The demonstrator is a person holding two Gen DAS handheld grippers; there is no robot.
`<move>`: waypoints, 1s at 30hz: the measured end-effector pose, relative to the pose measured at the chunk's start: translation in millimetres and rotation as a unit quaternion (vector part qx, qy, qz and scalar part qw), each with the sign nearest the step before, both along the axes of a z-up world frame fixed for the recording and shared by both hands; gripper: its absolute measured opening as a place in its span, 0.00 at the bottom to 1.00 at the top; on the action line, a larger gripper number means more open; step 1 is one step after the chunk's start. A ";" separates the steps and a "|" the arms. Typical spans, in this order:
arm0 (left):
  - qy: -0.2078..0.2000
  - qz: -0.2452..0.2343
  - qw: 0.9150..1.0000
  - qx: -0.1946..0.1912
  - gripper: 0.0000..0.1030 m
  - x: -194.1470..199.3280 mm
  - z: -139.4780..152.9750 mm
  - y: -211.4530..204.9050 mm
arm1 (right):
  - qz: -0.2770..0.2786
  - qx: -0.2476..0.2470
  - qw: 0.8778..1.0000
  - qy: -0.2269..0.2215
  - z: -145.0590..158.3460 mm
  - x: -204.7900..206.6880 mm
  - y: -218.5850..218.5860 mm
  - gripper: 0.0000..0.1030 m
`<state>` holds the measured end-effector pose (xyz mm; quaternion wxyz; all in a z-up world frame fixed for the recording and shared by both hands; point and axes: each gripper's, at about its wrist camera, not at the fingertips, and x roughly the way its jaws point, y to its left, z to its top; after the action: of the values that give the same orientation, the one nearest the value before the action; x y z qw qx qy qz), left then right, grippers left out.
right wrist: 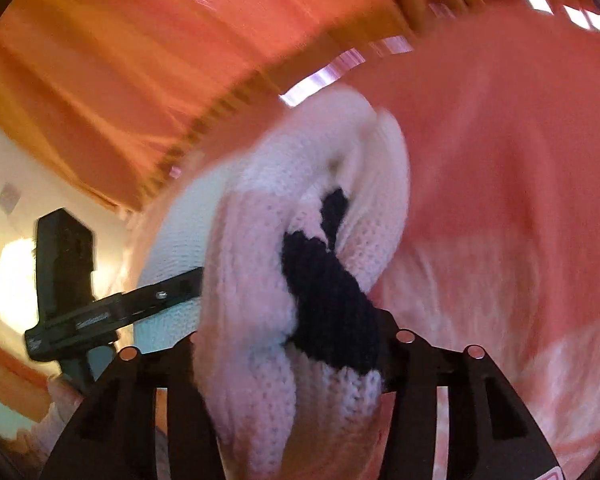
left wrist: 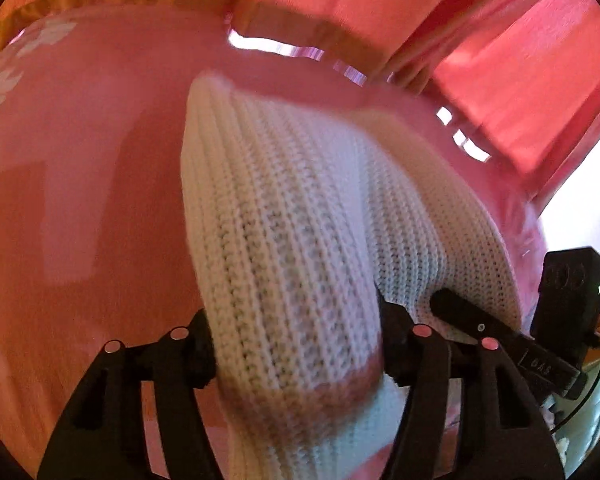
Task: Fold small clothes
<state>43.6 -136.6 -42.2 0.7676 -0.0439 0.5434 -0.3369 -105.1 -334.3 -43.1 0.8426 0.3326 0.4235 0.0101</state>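
Note:
A white ribbed knit garment lies bunched on a pink cloth-covered surface. My left gripper is shut on a thick fold of it, with the knit filling the gap between both fingers. In the right wrist view the same knit shows a black patch, and my right gripper is shut on that bundle. The two grippers sit close together: the right one's finger and camera body show at the left view's right edge, and the left one's finger pokes into the knit.
Red-orange curtains hang behind the surface, also filling the top of the right wrist view as curtains. A white leaf print marks the cloth's far left. Glossy edge reflections line the surface's far rim.

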 end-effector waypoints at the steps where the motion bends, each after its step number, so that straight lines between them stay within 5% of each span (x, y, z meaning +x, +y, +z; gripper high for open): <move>1: 0.005 0.004 1.000 0.005 0.69 0.8 -6.8 -1.0 | -0.009 0.015 1.000 0.012 -11.3 -0.7 -2.3 0.57; 4: -0.010 0.018 1.000 0.017 0.84 1.4 -8.4 -4.1 | -0.026 0.058 0.998 0.006 -23.1 -1.8 -10.9 0.64; 8: -0.009 0.022 0.999 0.024 0.84 1.9 -8.4 -8.8 | -0.033 0.073 0.997 0.008 -24.6 1.5 -13.0 0.66; 12: -0.025 0.009 0.999 0.032 0.68 -4.0 -2.3 -10.3 | -0.031 0.054 0.998 0.006 -16.6 6.1 -9.0 0.47; 16: -0.055 -0.009 0.997 0.053 0.54 -11.1 12.1 -11.8 | -0.022 -0.009 1.000 -0.016 6.3 5.8 8.7 0.42; 30: -0.158 0.002 0.987 0.039 0.50 -34.4 85.0 7.8 | -0.020 -0.085 0.989 -0.118 87.0 -1.1 47.7 0.41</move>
<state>9.2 -128.8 42.9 0.8456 0.0386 0.4282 -0.3164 -106.1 -286.7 43.9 0.9119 0.2647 0.3137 -0.0034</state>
